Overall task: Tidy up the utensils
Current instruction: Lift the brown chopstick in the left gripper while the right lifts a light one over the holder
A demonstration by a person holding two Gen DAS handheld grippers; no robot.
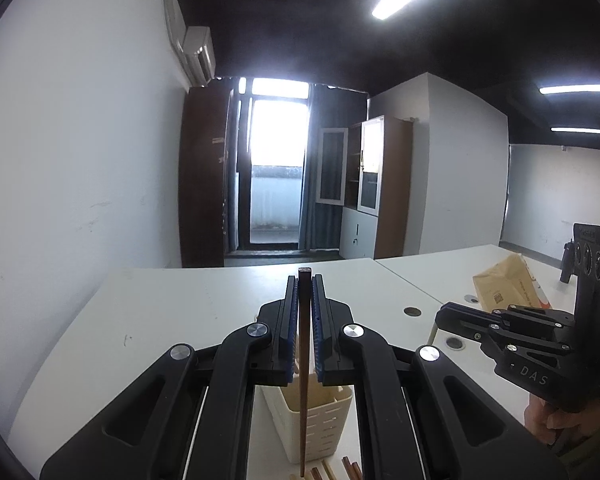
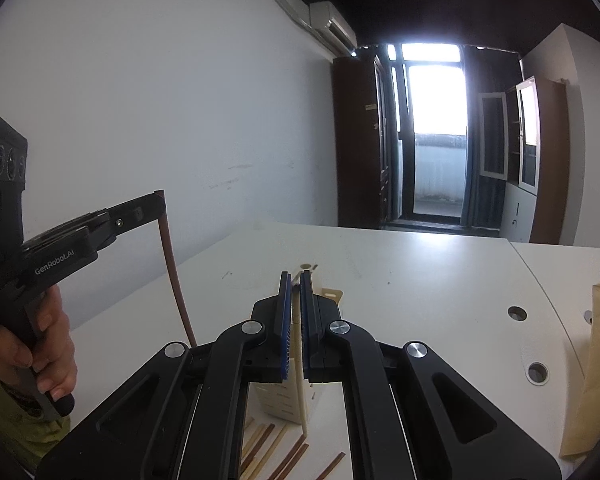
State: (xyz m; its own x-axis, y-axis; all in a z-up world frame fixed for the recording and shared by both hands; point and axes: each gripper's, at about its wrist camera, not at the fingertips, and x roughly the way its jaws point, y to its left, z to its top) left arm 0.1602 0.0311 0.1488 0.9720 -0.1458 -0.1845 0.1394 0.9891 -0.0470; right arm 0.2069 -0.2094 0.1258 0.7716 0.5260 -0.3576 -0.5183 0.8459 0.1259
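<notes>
Left gripper [image 1: 305, 280] jaws clamp a dark chopstick [image 1: 303, 380], right gripper [image 2: 296, 278] jaws clamp a pale chopstick [image 2: 299, 360], each pinched near the top so it hangs tip-down over the holder [image 1: 320, 420] on the bench [image 1: 180, 300], likely for dropping in.

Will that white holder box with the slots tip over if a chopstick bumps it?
Possibly. The cream slotted plastic utensil holder stands tall and narrow, so it may tip easily. It looks thin-walled and probably light, so a nudge from the dark brown chopstick held above it could slide it along the smooth white table.
</notes>
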